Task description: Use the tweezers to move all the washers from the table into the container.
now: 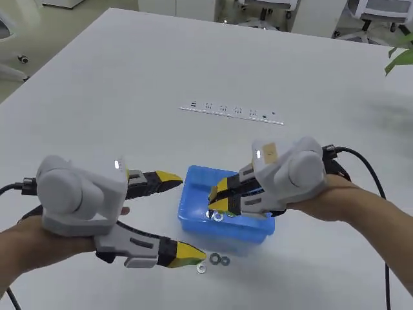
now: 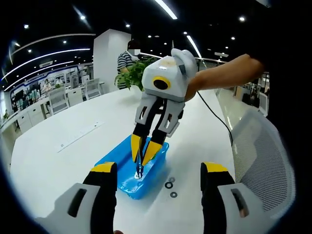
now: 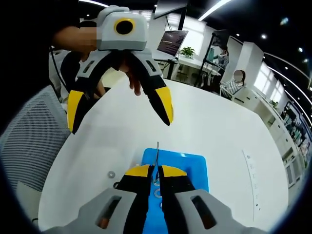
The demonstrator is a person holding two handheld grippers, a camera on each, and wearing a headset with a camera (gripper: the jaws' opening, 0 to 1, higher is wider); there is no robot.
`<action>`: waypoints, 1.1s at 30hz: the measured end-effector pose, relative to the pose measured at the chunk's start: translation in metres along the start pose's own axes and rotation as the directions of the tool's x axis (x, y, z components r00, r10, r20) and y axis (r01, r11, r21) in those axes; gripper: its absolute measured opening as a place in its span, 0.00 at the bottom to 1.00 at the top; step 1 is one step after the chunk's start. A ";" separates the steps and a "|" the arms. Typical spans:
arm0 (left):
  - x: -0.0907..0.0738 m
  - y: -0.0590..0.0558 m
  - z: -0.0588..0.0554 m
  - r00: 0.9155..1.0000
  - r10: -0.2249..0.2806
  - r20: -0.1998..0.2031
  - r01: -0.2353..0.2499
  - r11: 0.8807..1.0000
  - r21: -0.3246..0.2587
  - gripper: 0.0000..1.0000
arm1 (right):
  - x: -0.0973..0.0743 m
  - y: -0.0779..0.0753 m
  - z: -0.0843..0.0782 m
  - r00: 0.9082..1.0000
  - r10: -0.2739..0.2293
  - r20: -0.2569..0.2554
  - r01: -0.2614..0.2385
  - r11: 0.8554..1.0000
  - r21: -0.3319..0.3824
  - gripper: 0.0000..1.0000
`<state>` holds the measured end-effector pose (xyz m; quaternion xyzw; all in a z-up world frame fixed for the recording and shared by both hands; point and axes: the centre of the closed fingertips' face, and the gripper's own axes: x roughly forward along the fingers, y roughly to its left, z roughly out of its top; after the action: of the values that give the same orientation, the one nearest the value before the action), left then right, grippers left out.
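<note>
The right gripper (image 1: pixel 216 200) hangs over the blue container (image 1: pixel 222 230), its jaws clenched on a thin pair of tweezers (image 3: pixel 157 153). The tweezers point down into the container, but their tips are too small to tell whether they hold a washer. A couple of washers (image 1: pixel 218 216) already lie on the container's floor. Three more washers on the table (image 1: pixel 215 259) sit in a small cluster just beside the container's near wall, close to the lower jaw of the left gripper (image 1: pixel 186 216). That gripper is released, its yellow-tipped jaws spread wide with nothing between them, pointing at the container from the side. The white table (image 1: pixel 193 77) stretches well beyond, with a thin marked strip (image 1: pixel 232 111) lying farther back.
</note>
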<state>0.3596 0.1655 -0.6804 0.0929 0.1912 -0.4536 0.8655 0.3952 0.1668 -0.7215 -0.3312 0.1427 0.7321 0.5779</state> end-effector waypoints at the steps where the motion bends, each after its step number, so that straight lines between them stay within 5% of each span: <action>1: 0.001 0.001 0.002 1.000 -0.007 0.007 0.007 1.000 0.007 0.71 | 0.001 -0.001 -0.001 1.000 0.001 0.001 -0.001 1.000 0.004 0.08; 15: 0.025 0.015 0.016 0.999 -0.038 -0.033 0.040 0.995 0.086 0.27 | 0.014 -0.005 -0.012 1.000 0.009 -0.001 -0.009 0.999 0.044 0.08; 21: 0.032 0.026 0.017 0.999 -0.038 -0.037 0.041 0.994 0.105 0.24 | 0.015 -0.004 -0.011 1.000 0.013 0.006 -0.013 0.999 0.043 0.08; 33: 0.039 0.029 0.013 0.996 -0.051 -0.078 0.062 0.988 0.139 0.07 | 0.014 -0.004 -0.011 1.000 0.015 0.002 -0.015 0.999 0.031 0.08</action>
<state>0.4063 0.1483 -0.6849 0.1654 0.1932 -0.4865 0.8358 0.4003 0.1723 -0.7380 -0.3203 0.1561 0.7344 0.5776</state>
